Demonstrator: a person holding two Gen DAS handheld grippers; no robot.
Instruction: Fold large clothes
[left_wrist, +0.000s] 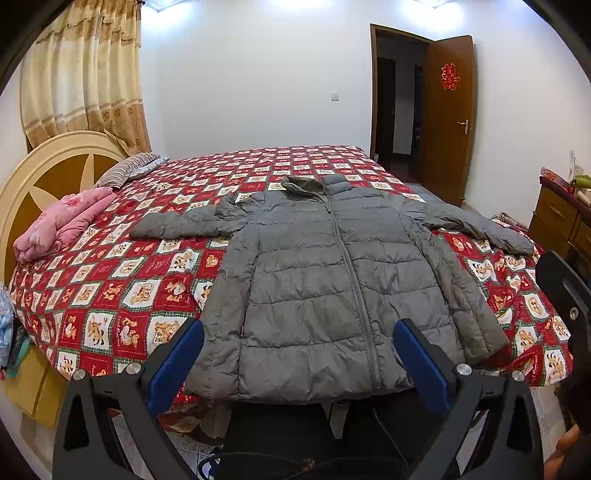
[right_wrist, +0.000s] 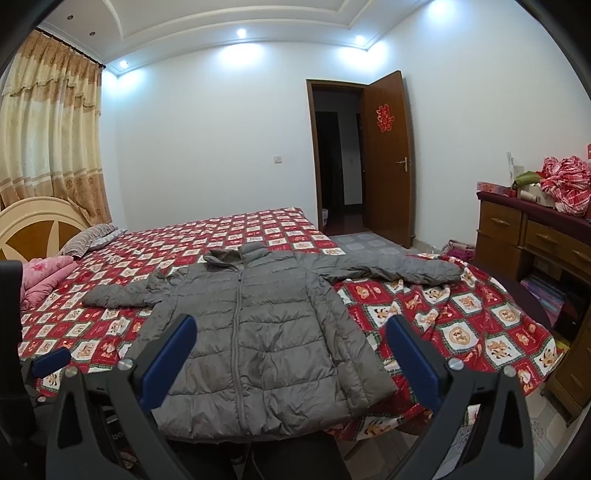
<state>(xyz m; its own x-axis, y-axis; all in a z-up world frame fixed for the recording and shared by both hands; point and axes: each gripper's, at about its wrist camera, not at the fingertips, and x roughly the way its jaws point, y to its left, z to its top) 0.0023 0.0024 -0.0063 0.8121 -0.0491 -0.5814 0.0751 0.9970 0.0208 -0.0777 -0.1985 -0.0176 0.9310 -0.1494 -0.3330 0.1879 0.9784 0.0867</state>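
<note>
At the far left a folded pink blanket (left_wrist: 62, 225) and a striped pillow (left_wrist: 127, 170) lie by the headboard (left_wrist: 44, 166) of the bed (left_wrist: 122, 288), and the grey jacket (left_wrist: 317, 295) lies flat, zipped and face up on the red patterned bedspread, both sleeves spread out and its hem at the near edge. The left tongs (left_wrist: 299, 354) hang above the hem, spread wide and holding nothing. The right tongs (right_wrist: 291, 350) are likewise wide open and empty, with an open door (right_wrist: 388, 158) and a wooden dresser (right_wrist: 524, 236) to the right.
</note>
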